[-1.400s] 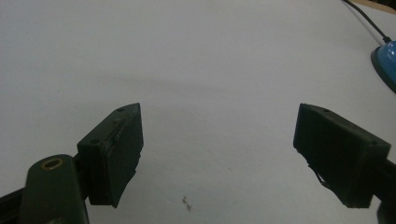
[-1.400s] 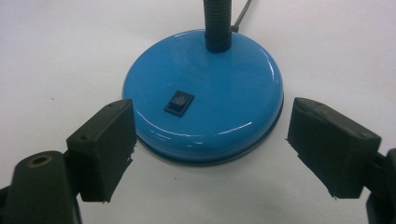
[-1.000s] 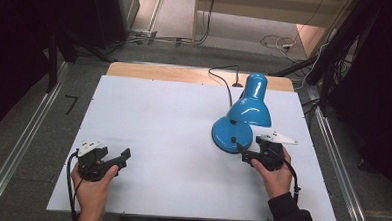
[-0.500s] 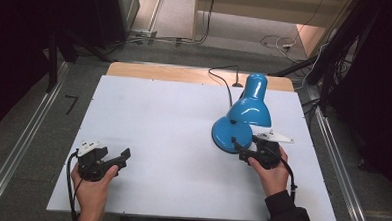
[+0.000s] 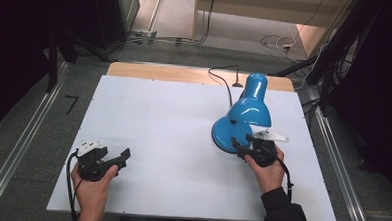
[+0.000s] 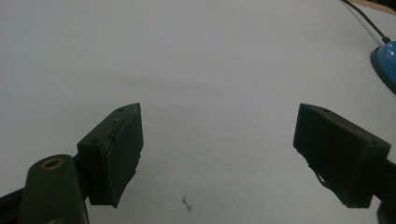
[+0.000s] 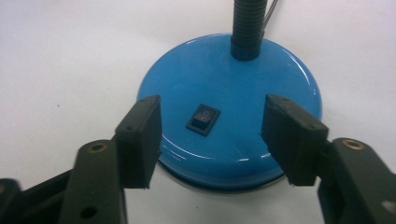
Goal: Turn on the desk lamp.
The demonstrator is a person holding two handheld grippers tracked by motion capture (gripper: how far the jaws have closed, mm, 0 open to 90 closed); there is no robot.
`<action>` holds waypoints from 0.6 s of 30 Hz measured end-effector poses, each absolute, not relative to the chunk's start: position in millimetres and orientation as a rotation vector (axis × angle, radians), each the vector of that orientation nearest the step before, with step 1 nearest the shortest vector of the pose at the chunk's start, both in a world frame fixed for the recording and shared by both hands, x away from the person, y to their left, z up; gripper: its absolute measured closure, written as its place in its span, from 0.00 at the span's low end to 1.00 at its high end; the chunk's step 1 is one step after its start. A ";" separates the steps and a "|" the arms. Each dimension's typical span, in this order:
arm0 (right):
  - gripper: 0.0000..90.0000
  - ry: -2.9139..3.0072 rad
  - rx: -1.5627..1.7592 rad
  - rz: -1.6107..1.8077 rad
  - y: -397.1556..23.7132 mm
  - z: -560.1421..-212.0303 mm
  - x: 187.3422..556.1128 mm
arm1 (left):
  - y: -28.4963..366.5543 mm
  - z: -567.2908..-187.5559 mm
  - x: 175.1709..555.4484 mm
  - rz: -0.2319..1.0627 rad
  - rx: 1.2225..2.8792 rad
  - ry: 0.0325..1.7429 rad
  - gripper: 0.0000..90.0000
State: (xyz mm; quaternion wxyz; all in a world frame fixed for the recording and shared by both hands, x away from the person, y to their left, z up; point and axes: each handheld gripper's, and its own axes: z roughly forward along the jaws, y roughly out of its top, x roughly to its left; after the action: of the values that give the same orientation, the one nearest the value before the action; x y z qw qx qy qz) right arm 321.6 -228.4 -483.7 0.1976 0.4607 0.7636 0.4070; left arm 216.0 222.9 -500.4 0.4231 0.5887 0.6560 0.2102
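Note:
A blue desk lamp (image 5: 249,110) stands at the right of the white table (image 5: 169,114), its shade bent down over its round base (image 5: 222,135). My right gripper (image 5: 238,144) is open at the base's near edge. In the right gripper view its jaws straddle the front of the lamp base (image 7: 233,65), with the black rocker switch (image 7: 203,118) just ahead between them, untouched. The ribbed neck (image 7: 248,23) rises behind the switch. My left gripper (image 5: 125,155) rests near the table's front left, open wide over bare tabletop (image 6: 205,70), holding nothing.
The lamp's black cord (image 5: 225,79) runs from the base to the table's far wooden edge (image 5: 185,72). The left gripper view catches the lamp base (image 6: 386,60) and the cord (image 6: 369,21) at its right edge. Metal rails flank the table.
My right gripper has crept a little left and forward, closer against the lamp base. The left gripper and the lamp have stayed put.

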 end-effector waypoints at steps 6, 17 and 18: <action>0.58 2.124 1.274 1.156 -225.8 -483.7 322.7 | 222.9 -500.4 216.0 0.527 1.473 1.642 0.18; 0.94 2.142 1.279 1.179 -222.1 -485.9 326.6 | 223.2 -500.3 216.0 0.528 1.473 1.641 0.18; 0.96 2.139 1.279 1.181 -222.2 -486.0 326.9 | 223.2 -500.3 216.0 0.527 1.473 1.641 0.18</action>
State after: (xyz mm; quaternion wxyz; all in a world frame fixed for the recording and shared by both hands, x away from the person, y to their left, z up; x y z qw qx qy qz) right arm 326.9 -222.2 -486.0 0.1908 0.4552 0.7614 0.4203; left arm 216.0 223.2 -500.3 0.4233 0.5885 0.6557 0.2108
